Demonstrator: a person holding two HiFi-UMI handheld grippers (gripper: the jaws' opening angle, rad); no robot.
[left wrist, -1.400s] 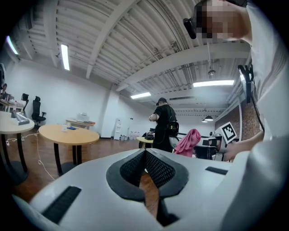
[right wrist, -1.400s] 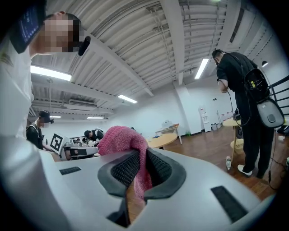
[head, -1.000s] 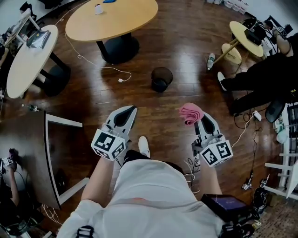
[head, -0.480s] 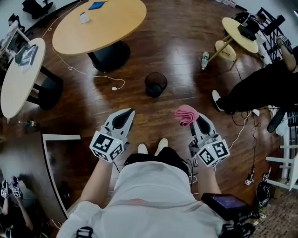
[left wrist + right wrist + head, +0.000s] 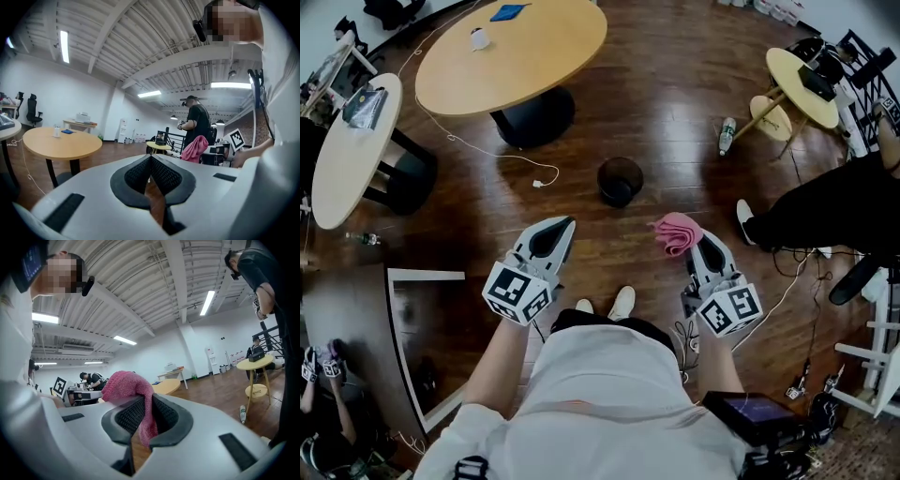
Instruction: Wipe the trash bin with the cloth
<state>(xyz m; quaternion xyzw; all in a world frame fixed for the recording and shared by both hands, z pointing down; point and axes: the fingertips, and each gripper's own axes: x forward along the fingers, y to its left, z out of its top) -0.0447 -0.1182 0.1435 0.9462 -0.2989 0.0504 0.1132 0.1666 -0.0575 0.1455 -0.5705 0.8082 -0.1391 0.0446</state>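
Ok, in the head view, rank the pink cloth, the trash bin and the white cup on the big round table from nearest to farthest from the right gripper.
1. pink cloth: clamped in the right gripper.
2. trash bin: on the floor, ahead and to its left.
3. white cup: on the round table, far ahead-left.

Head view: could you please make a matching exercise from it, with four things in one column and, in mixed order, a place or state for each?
Things:
1. bin
2. cloth
3. left claw
4. bottle

Places or states:
a. shut, with nothing in it
b. lies on its side on the floor
c. stands upright on the floor, ahead of the person's feet
d. held in the right claw

Pairs: 1-c, 2-d, 3-a, 4-b
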